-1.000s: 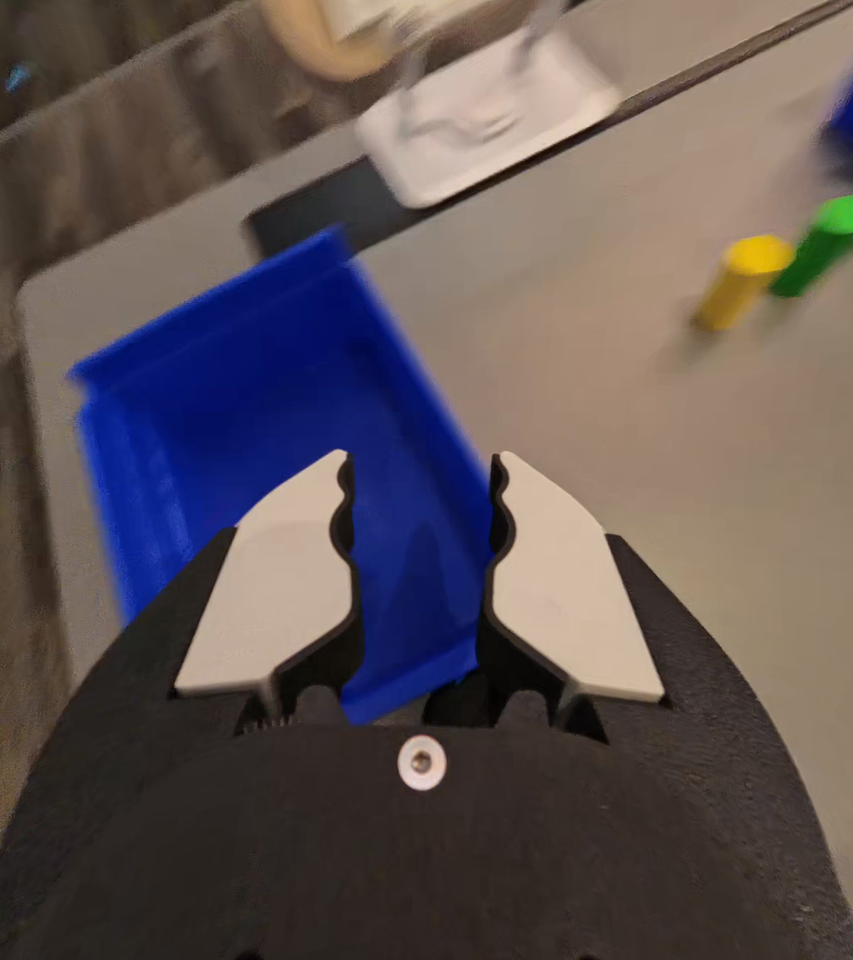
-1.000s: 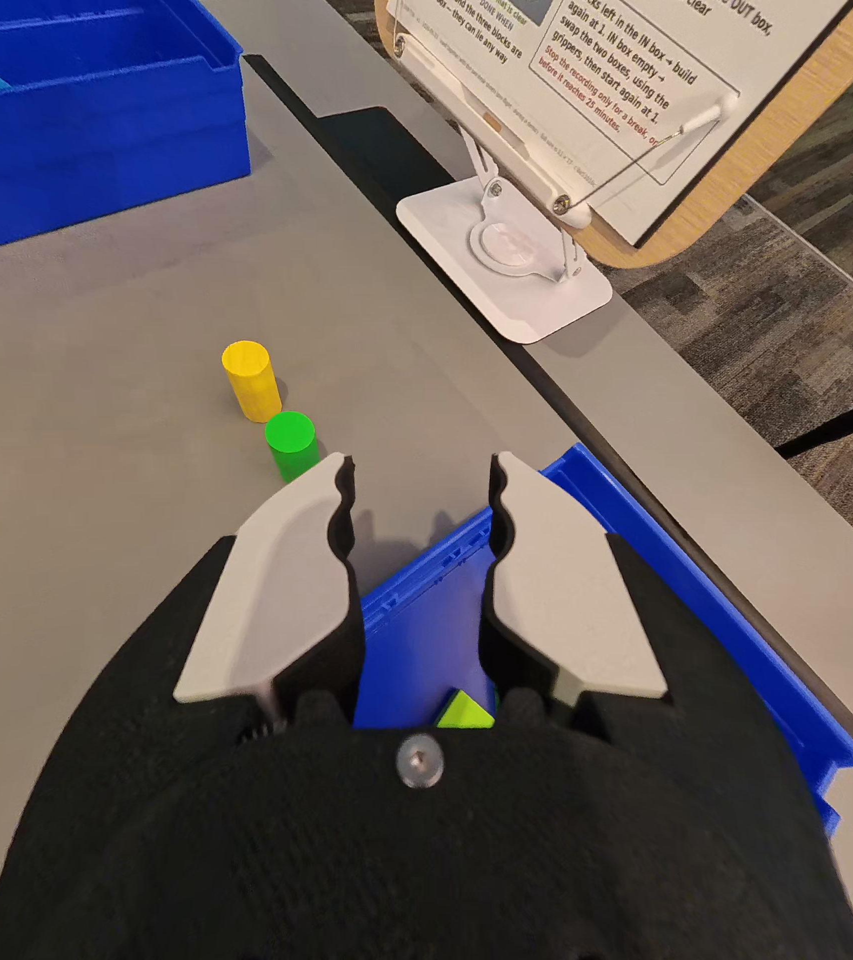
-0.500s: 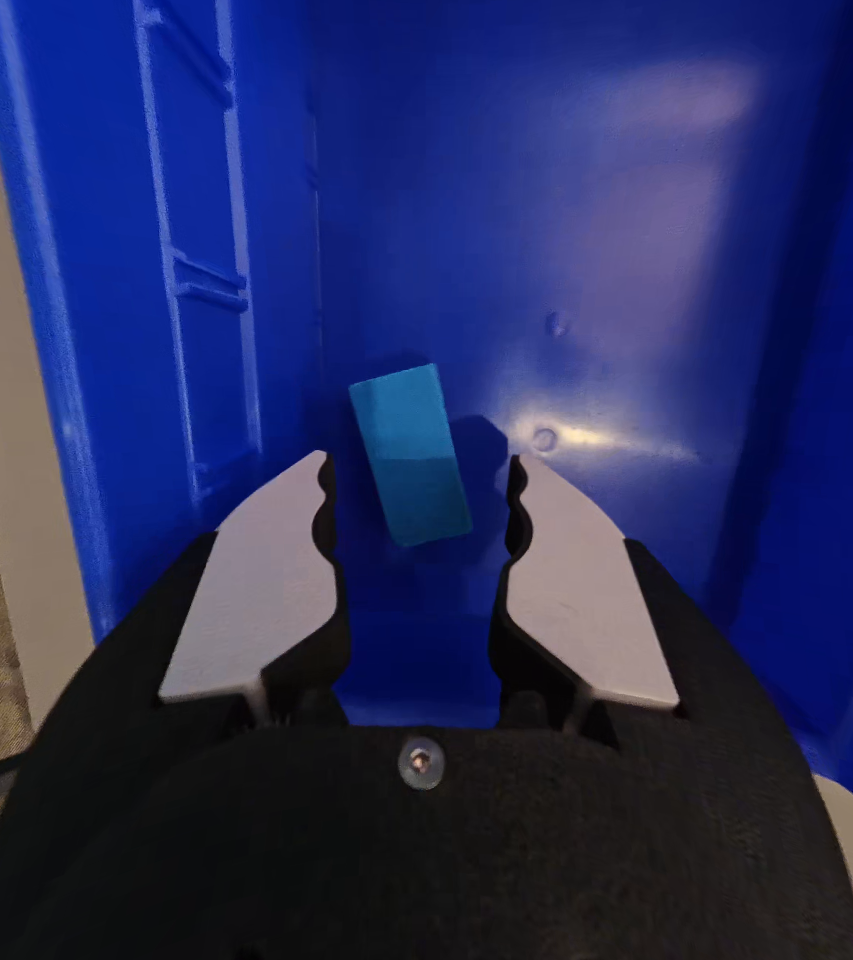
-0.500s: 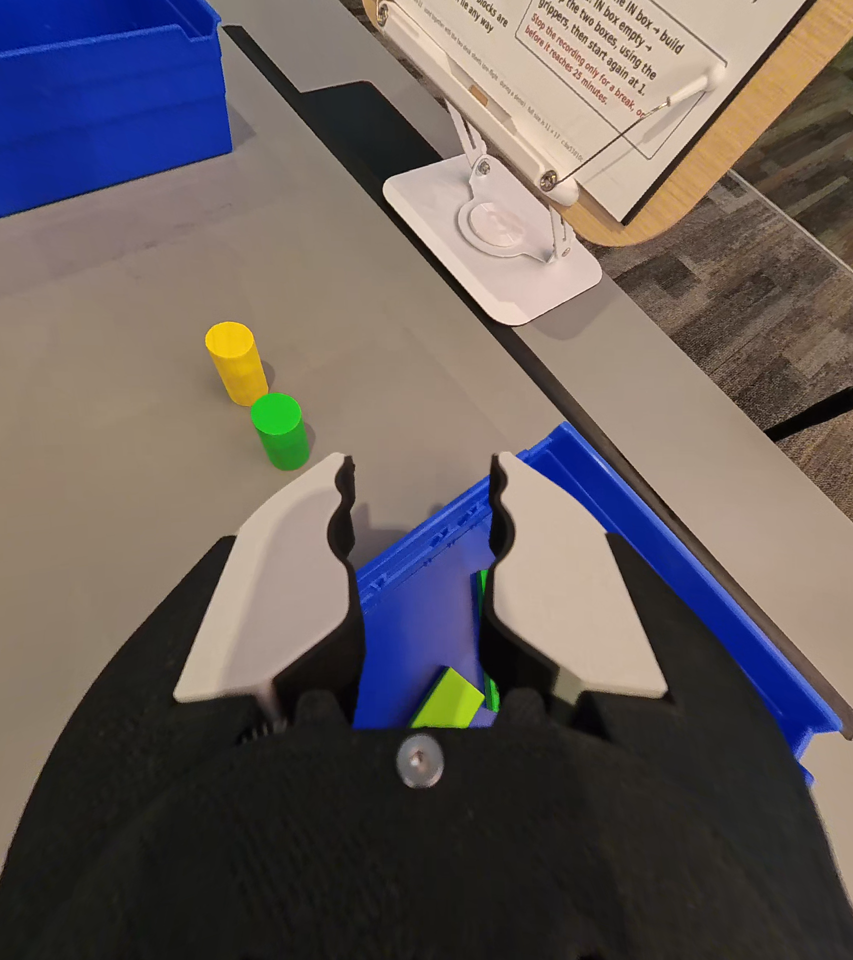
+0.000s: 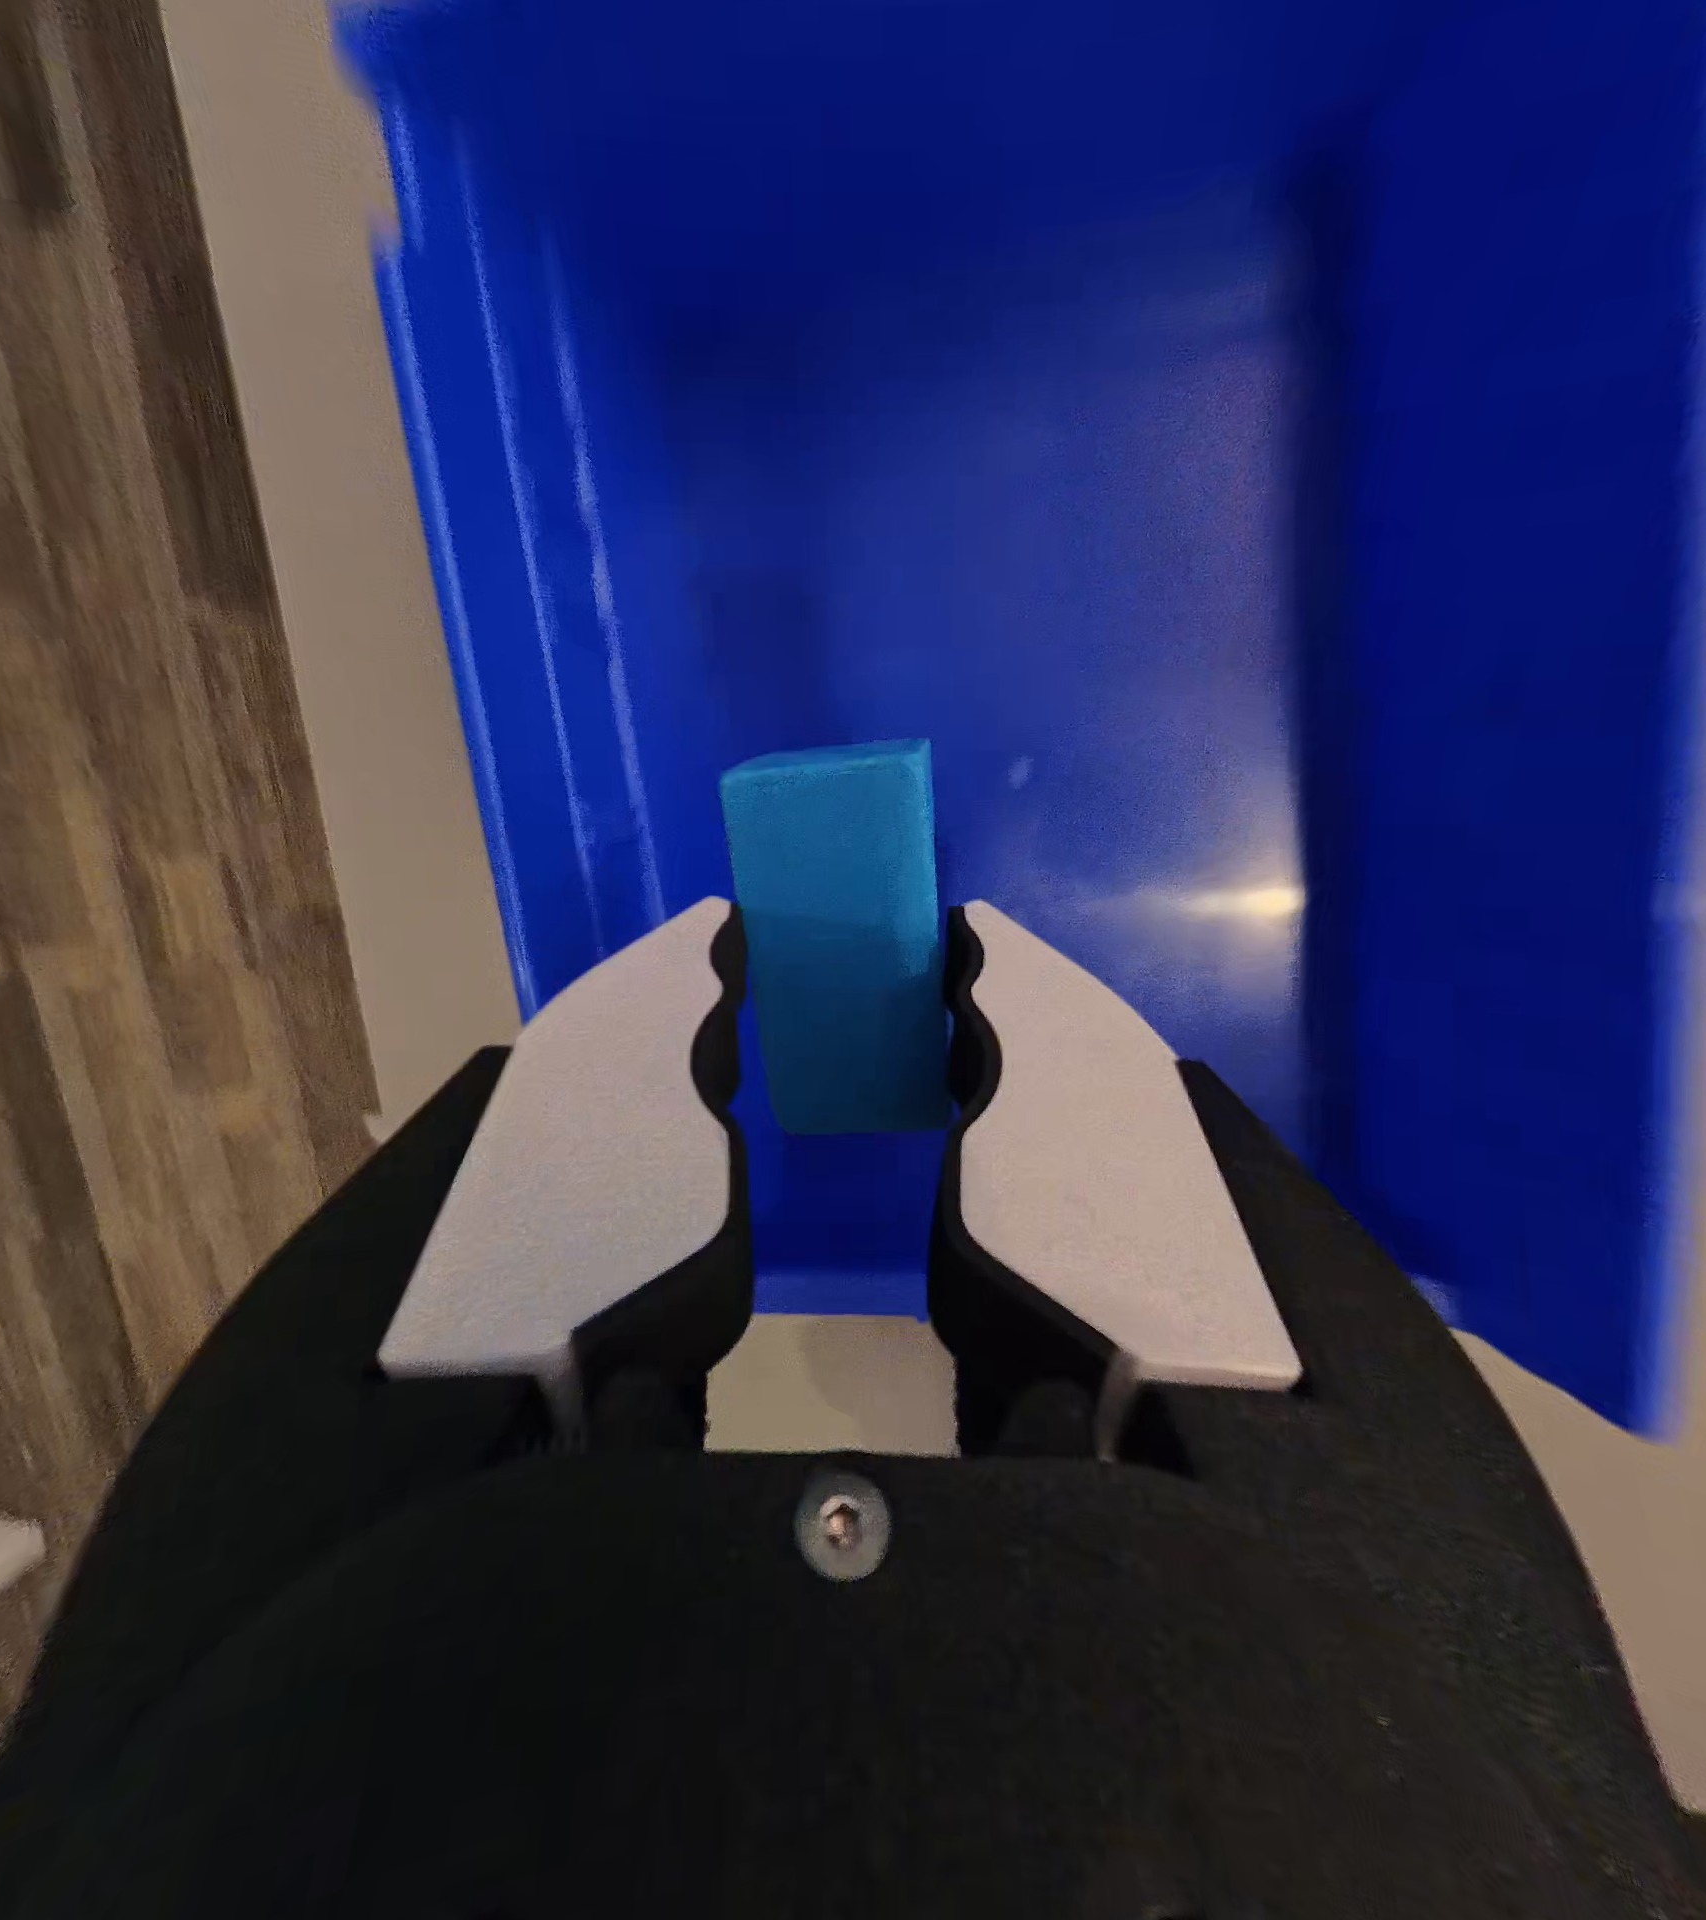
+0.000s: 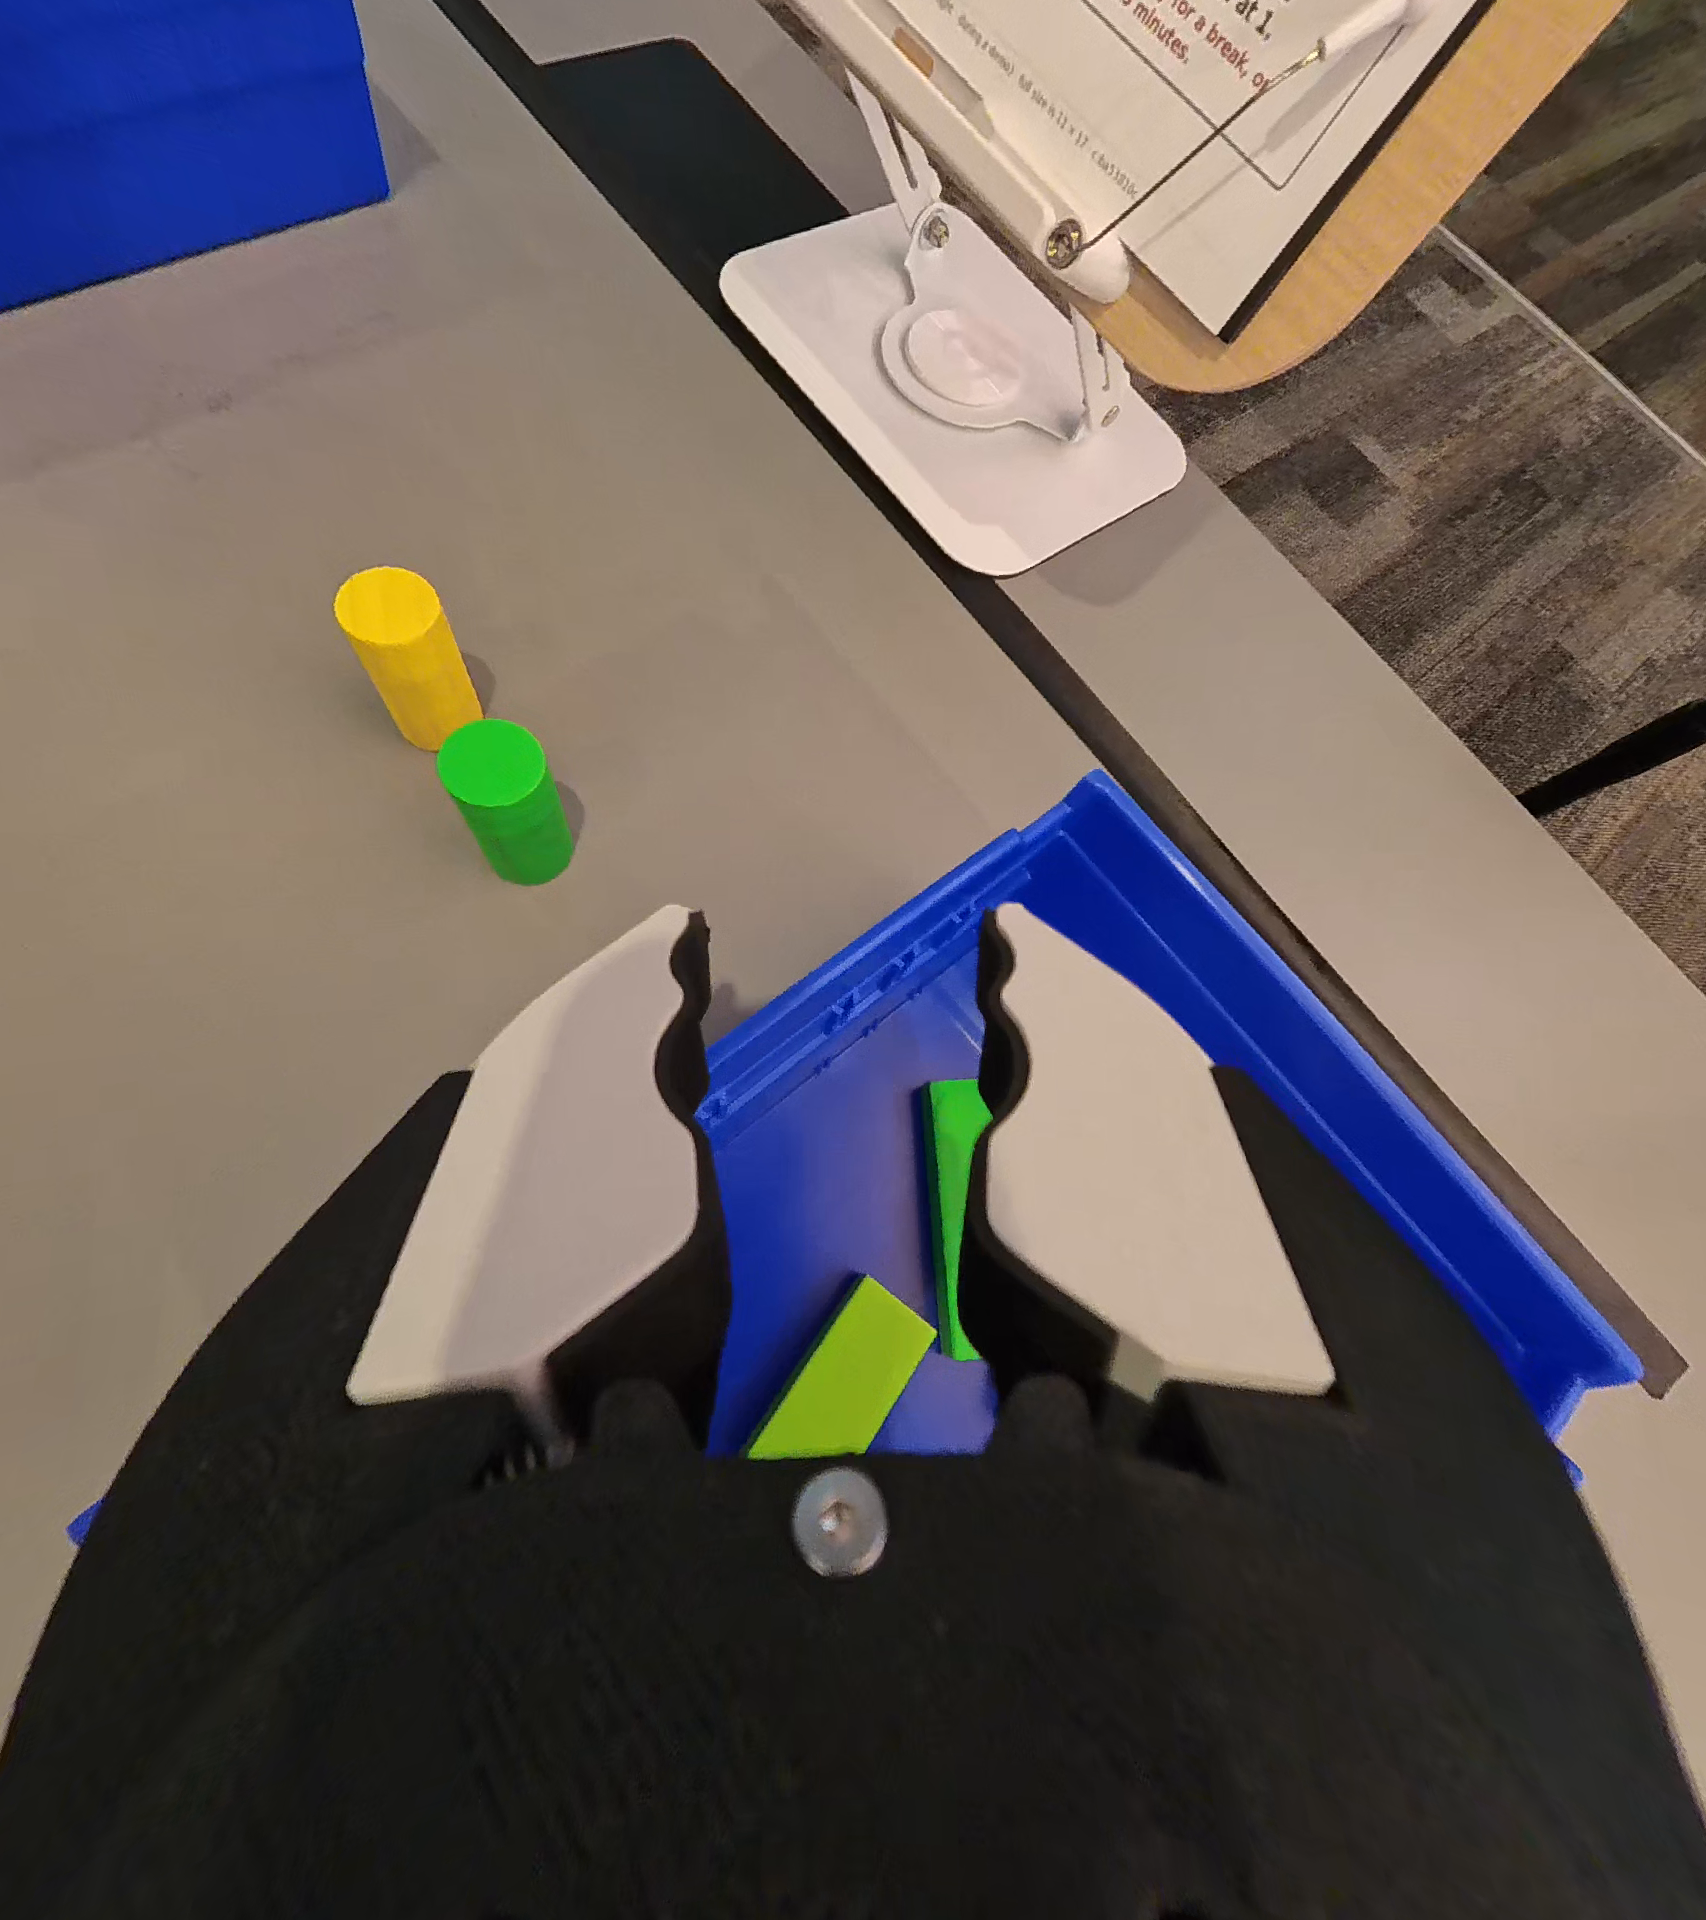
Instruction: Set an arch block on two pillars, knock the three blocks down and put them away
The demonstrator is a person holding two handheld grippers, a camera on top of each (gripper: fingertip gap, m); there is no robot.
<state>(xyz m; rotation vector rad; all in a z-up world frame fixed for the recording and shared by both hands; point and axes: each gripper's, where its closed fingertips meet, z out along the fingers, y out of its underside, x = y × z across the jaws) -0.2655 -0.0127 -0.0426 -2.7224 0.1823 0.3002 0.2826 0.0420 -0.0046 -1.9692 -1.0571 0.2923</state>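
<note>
My left gripper (image 5: 838, 920) is shut on a teal block (image 5: 828, 883), holding it upright above the floor of a blue bin (image 5: 1451, 623); whether it has an arch cut is hidden. In the right wrist view, a yellow cylinder (image 6: 402, 655) and a green cylinder (image 6: 506, 800) stand close together on the grey table (image 6: 153, 935). My right gripper (image 6: 844, 925) is open and empty, over the near corner of a second blue bin (image 6: 1244, 997), to the right of the cylinders.
The second bin holds a lime flat block (image 6: 844, 1371) and a green piece (image 6: 953, 1195). A white stand (image 6: 963, 384) with a printed sheet sits beyond the table's dark seam. The first bin's outer wall (image 6: 122, 156) shows at far left. Carpet lies past the table edges. Tip to tip, the grippers are about 55 cm apart. The green cylinder (image 6: 506, 800) is about 12 cm from my right fingertips and 45 cm from my left.
My left gripper swung down into the blue bin, closed on the teal block and rose with it. My right gripper drifted slightly back over its bin, staying open.
</note>
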